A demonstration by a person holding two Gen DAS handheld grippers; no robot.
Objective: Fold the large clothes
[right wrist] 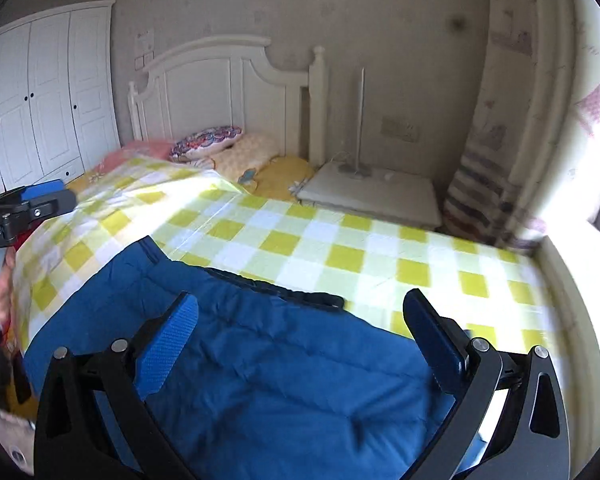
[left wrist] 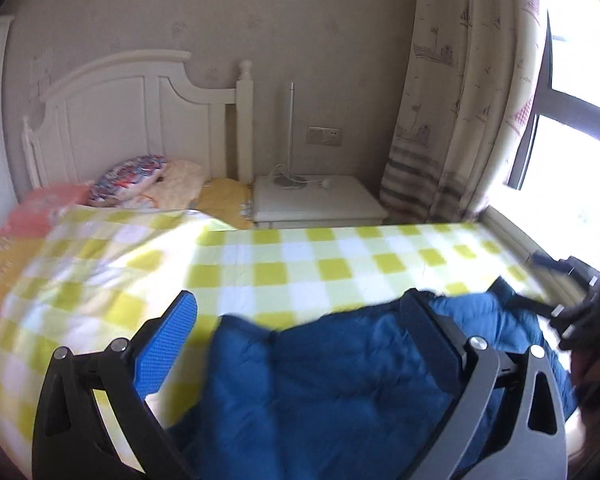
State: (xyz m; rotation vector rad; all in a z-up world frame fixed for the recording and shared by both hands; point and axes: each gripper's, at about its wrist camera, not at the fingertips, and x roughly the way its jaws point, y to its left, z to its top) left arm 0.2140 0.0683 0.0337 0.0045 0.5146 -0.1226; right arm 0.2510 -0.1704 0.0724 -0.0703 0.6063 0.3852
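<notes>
A large blue quilted garment (left wrist: 332, 384) lies on the yellow-and-white checked bed cover (left wrist: 300, 264), at the near edge. My left gripper (left wrist: 300, 320) is open above its left part, holding nothing. In the right wrist view the garment (right wrist: 260, 380) spreads wide, with a dark trim strip (right wrist: 276, 288) along its far edge. My right gripper (right wrist: 300, 320) is open above the garment, empty. The left gripper (right wrist: 40, 200) shows at the left edge of that view; the right gripper (left wrist: 572, 300) shows at the right edge of the left wrist view.
A white headboard (right wrist: 220, 88) and pillows (right wrist: 208, 142) stand at the bed's far end. A white nightstand (right wrist: 376, 196) with a lamp sits beside it. Patterned curtains (left wrist: 460, 100) and a bright window are at the right. White wardrobe doors (right wrist: 48, 100) are at the left.
</notes>
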